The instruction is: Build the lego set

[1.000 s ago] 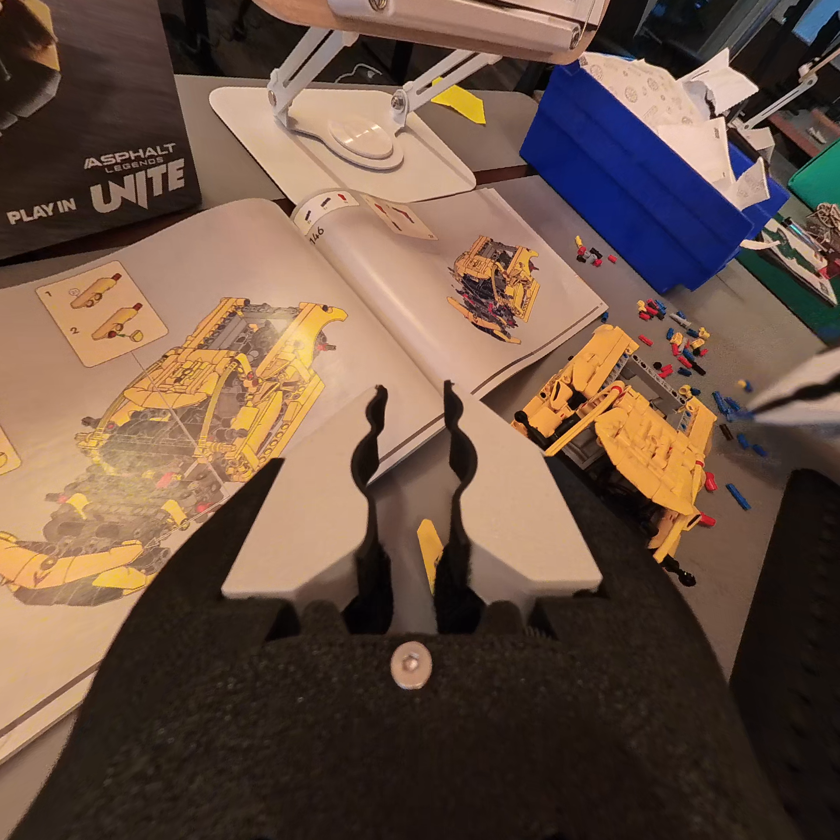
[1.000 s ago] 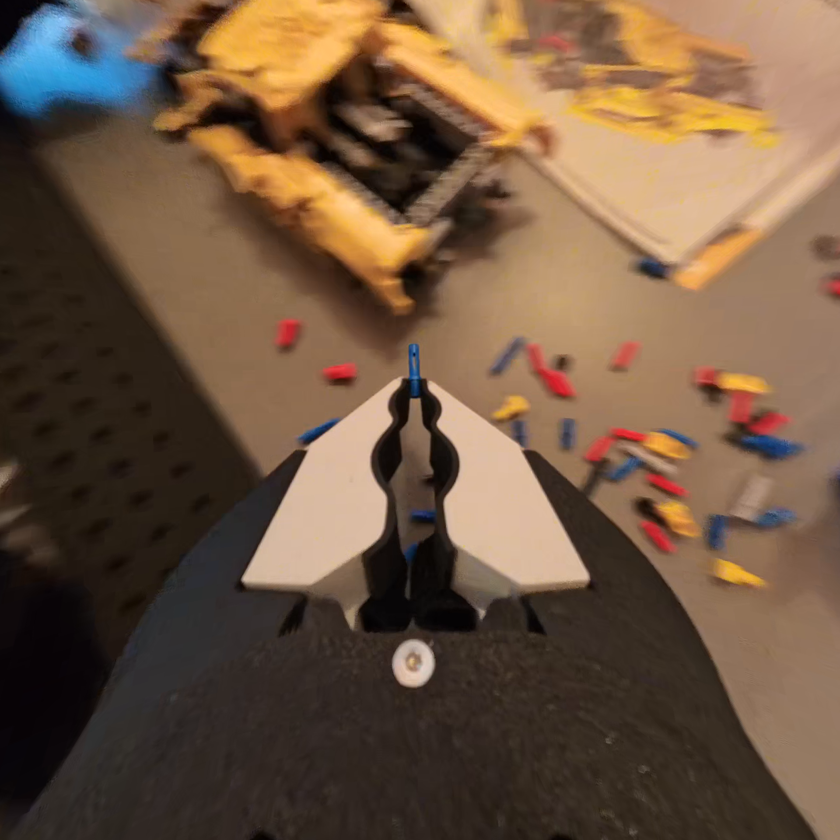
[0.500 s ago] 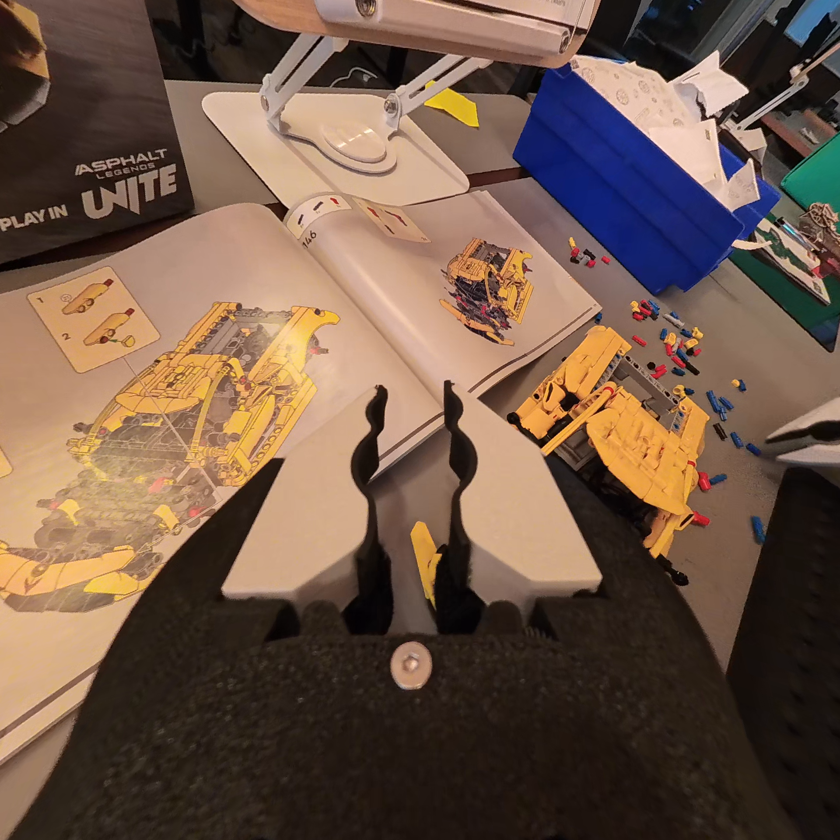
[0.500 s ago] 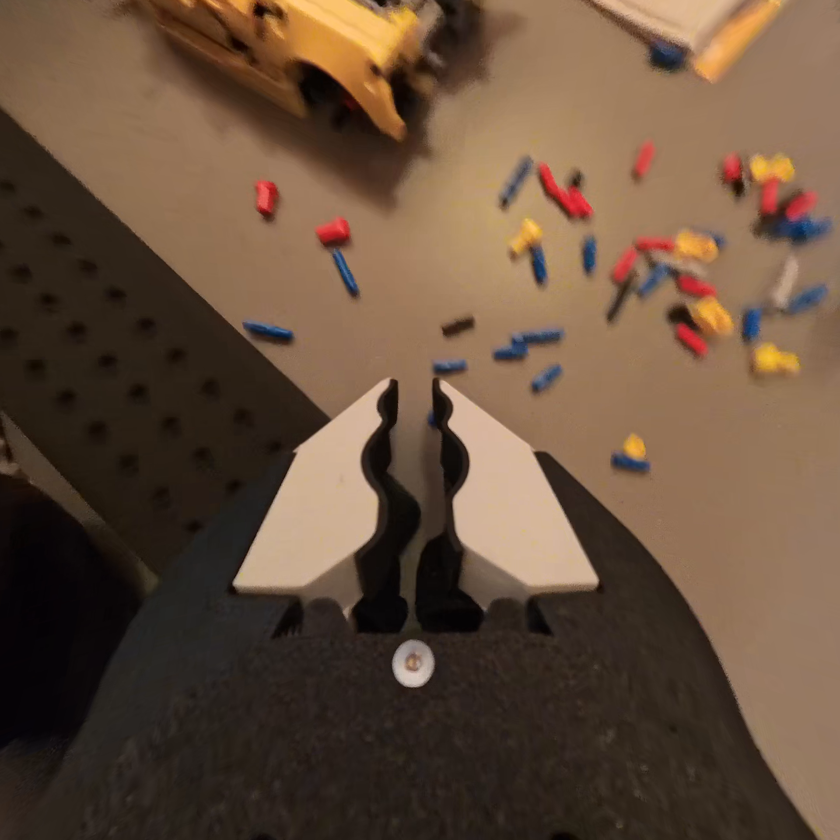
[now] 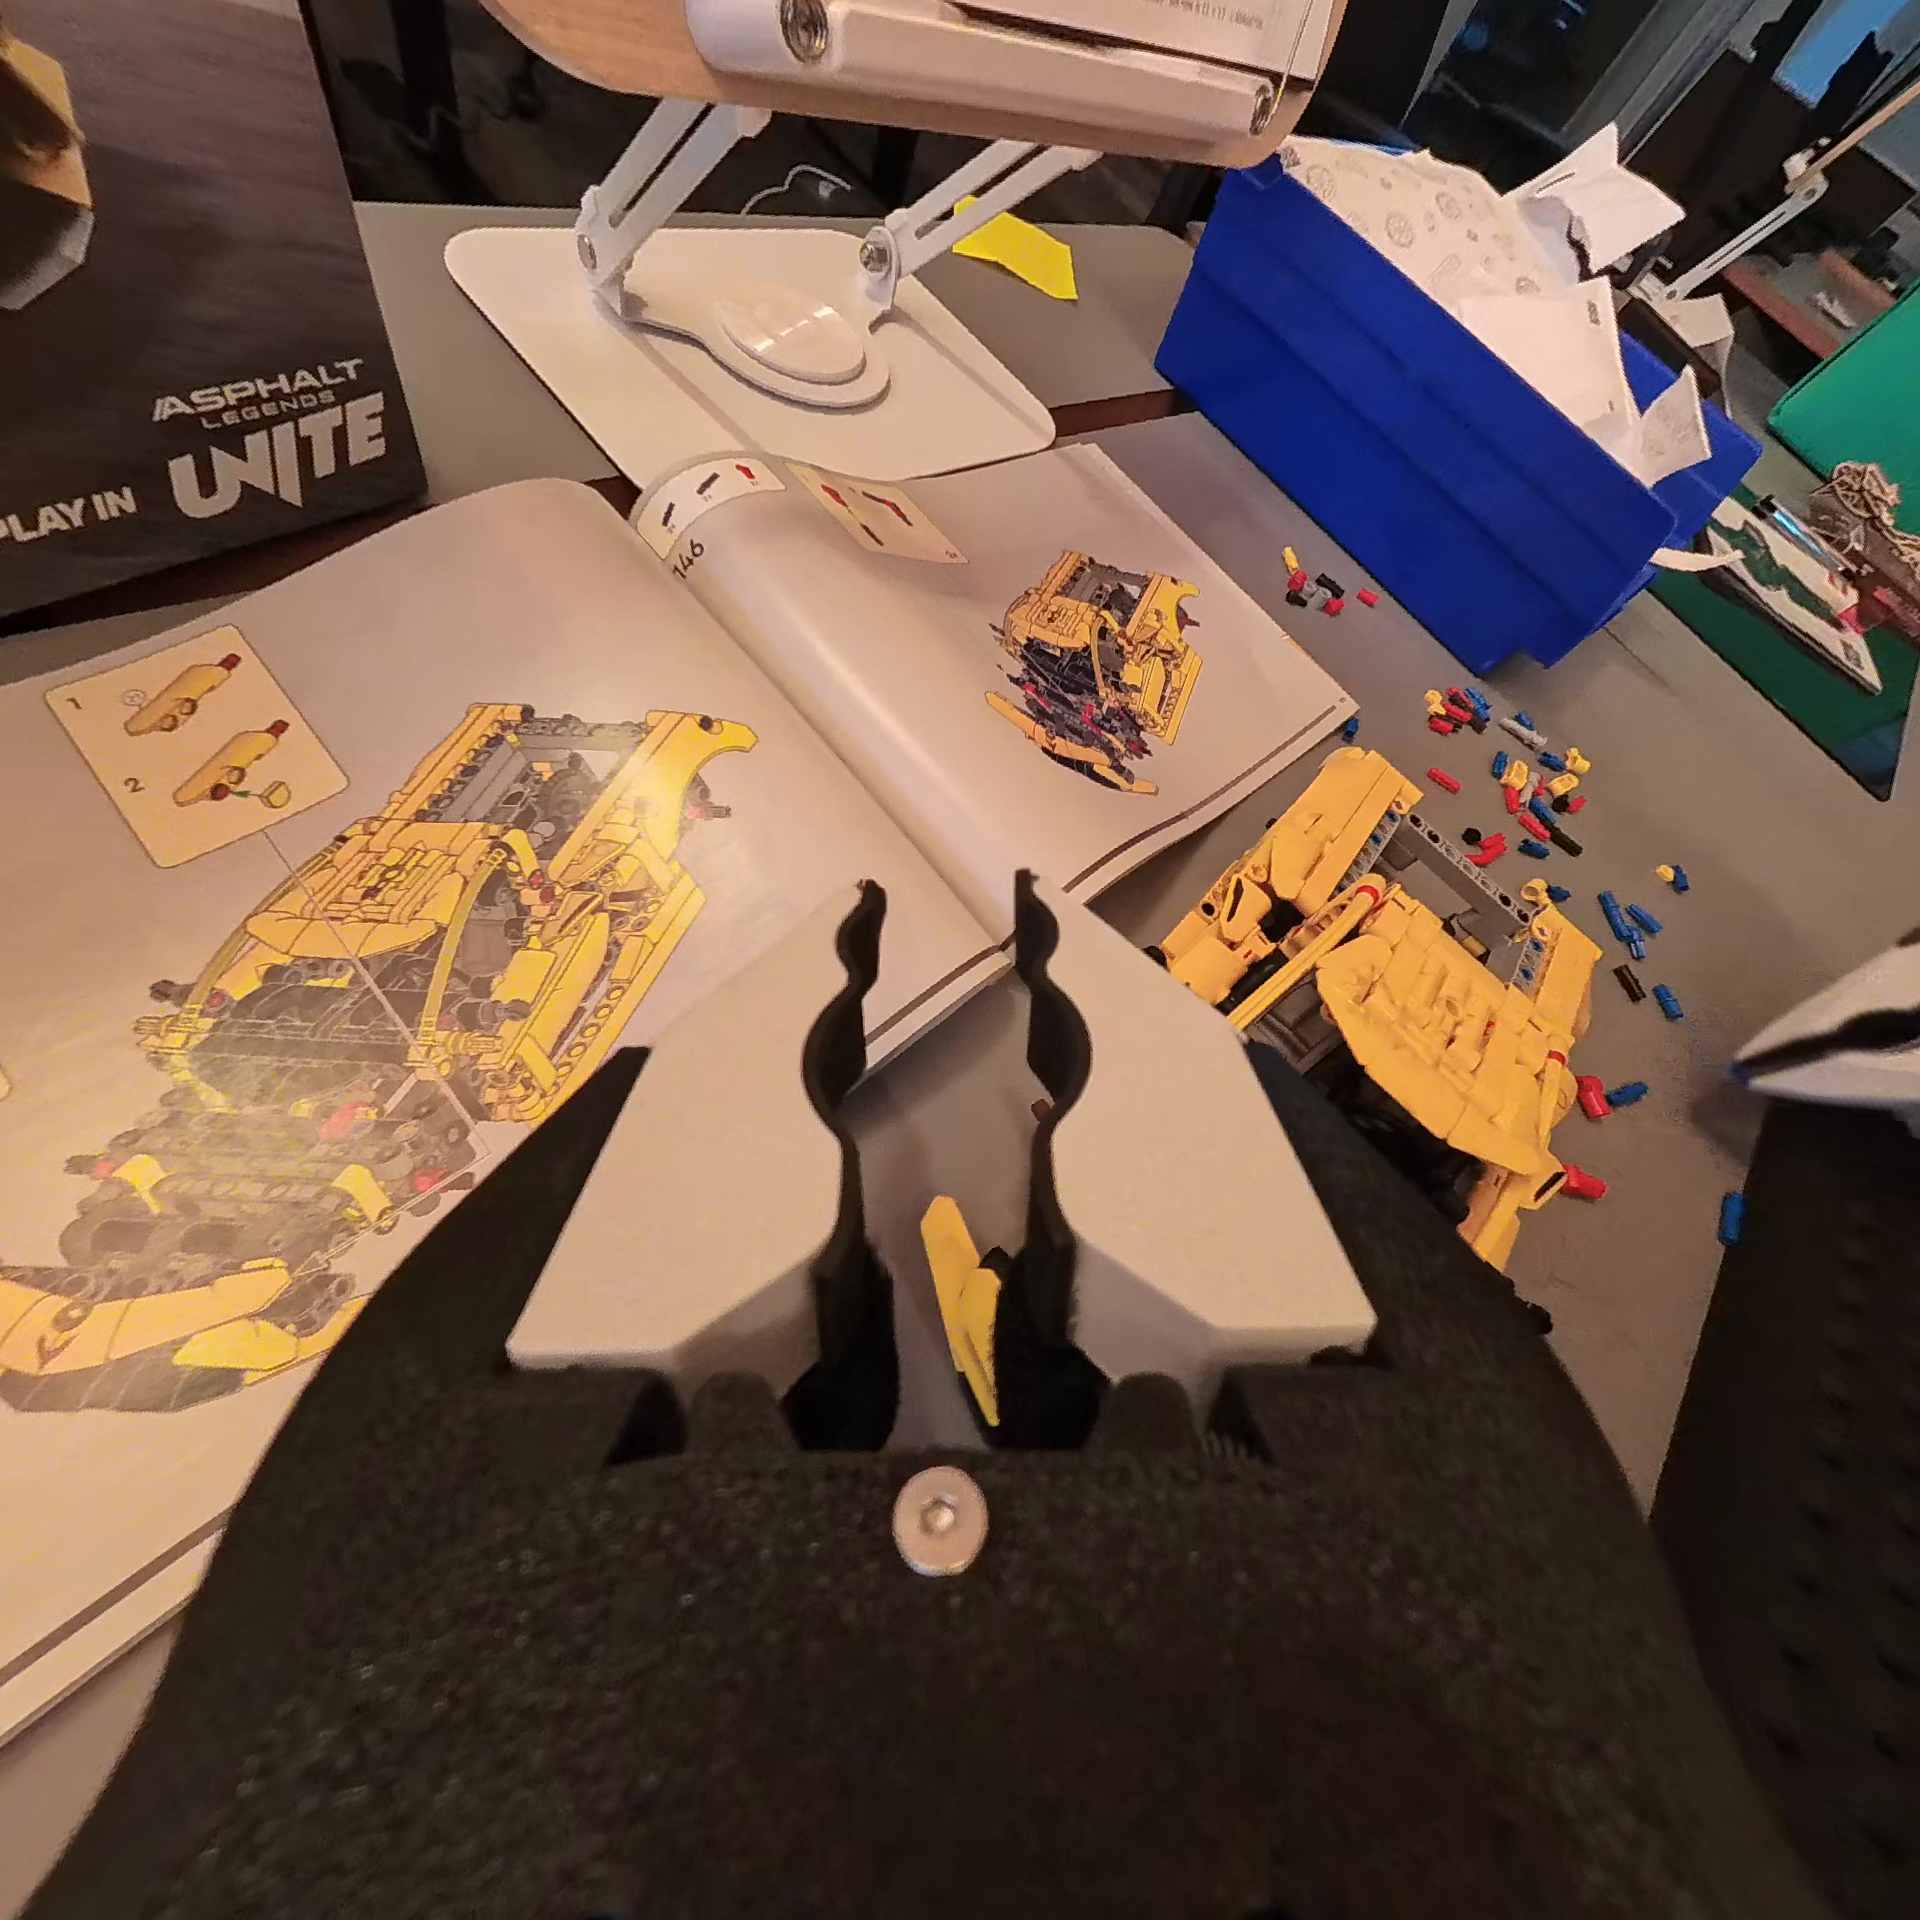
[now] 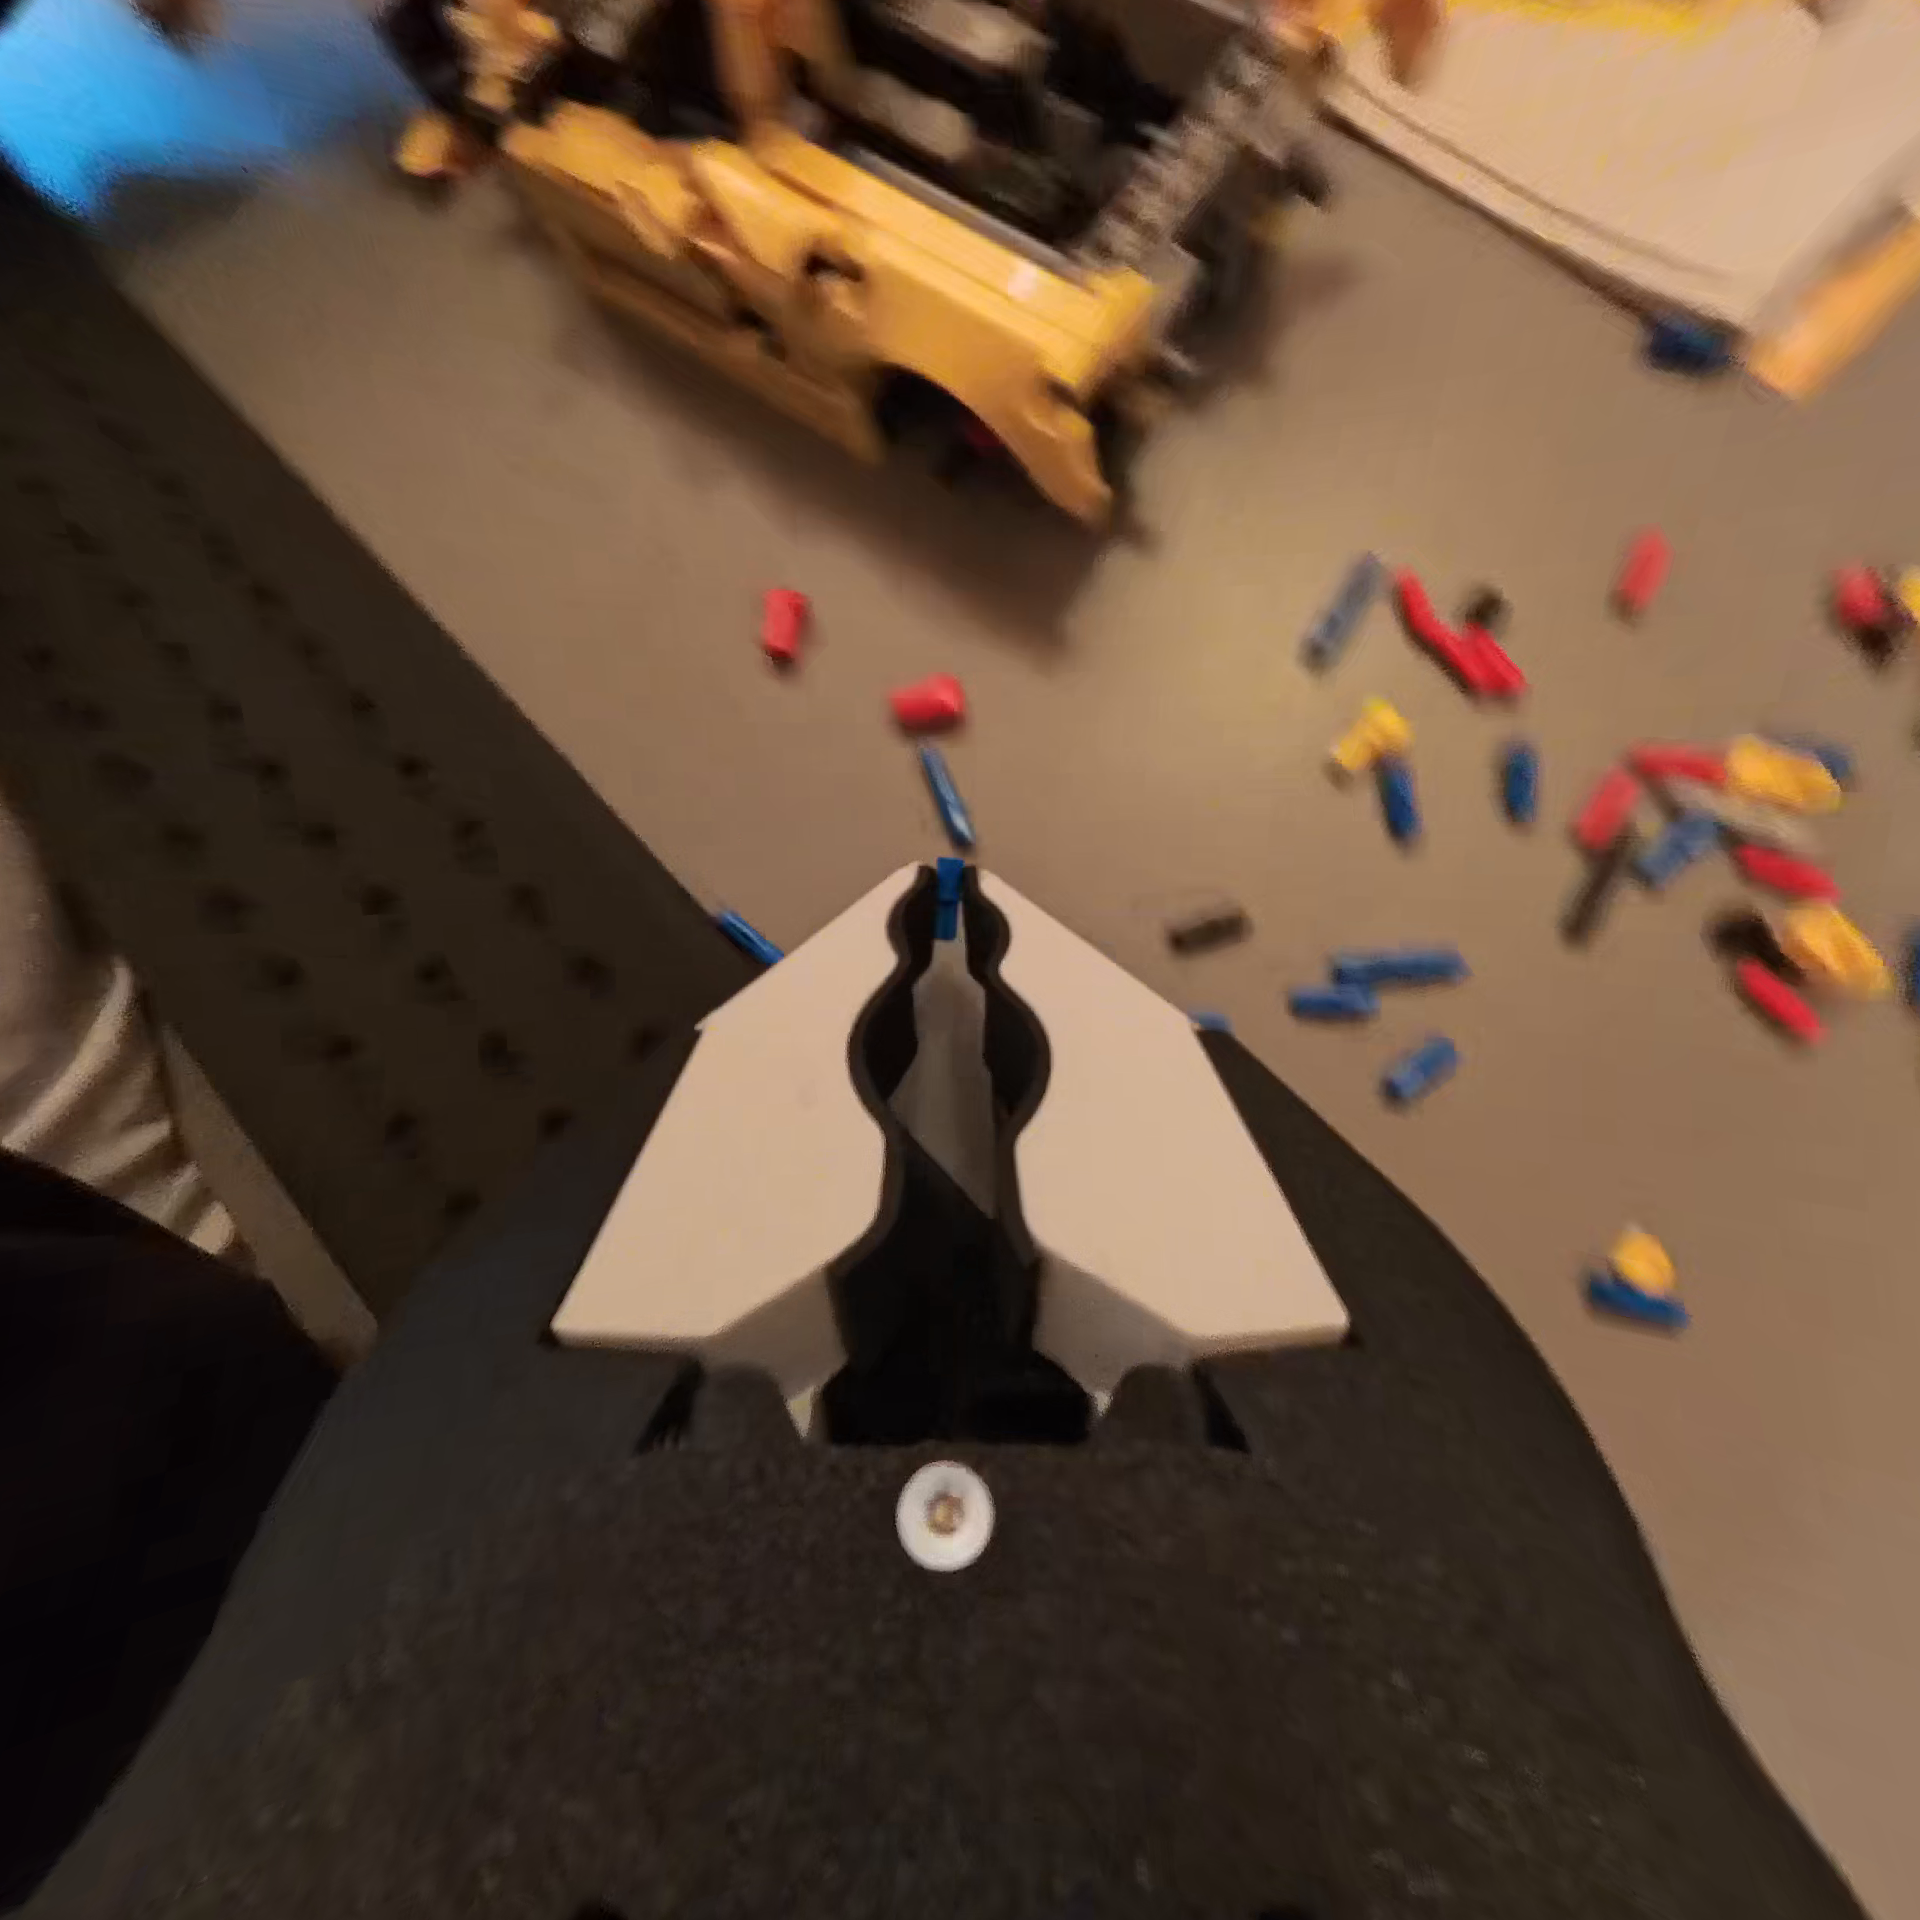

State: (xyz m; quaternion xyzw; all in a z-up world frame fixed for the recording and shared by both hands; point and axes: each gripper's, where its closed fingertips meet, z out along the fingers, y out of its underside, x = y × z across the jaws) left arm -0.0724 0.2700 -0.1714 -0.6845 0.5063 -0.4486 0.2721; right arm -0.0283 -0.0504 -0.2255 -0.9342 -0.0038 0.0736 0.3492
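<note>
The part-built yellow Lego car (image 5: 1434, 997) lies on the grey table, right of the open instruction book (image 5: 520, 831). My left gripper (image 5: 943, 894) is open above the book's near edge. A yellow piece (image 5: 961, 1299) shows low in its gap by the right finger; I cannot tell if it is held. My right gripper (image 6: 948, 883) is shut on a small blue pin (image 6: 948, 896) at its tips, above the table short of the car (image 6: 831, 239). Its tips also show in the left wrist view (image 5: 1829, 1039). Loose red, blue and yellow pieces (image 6: 1662, 810) lie to its right.
A blue bin (image 5: 1403, 416) of paper bags stands at the back right. A white stand (image 5: 748, 343) and a black box (image 5: 187, 312) stand behind the book. A black perforated mat (image 6: 260, 779) borders the table. A blurred blue shape (image 6: 125, 104) is beside the car. The right gripper is farther from the yellow piece (image 5: 961, 1299), some 30 cm, than the left, some 10 cm.
The right gripper held a blue pin, then stood slightly open and empty low over the loose pieces; now it is shut on a blue pin and faces the car. The left gripper barely moved.
</note>
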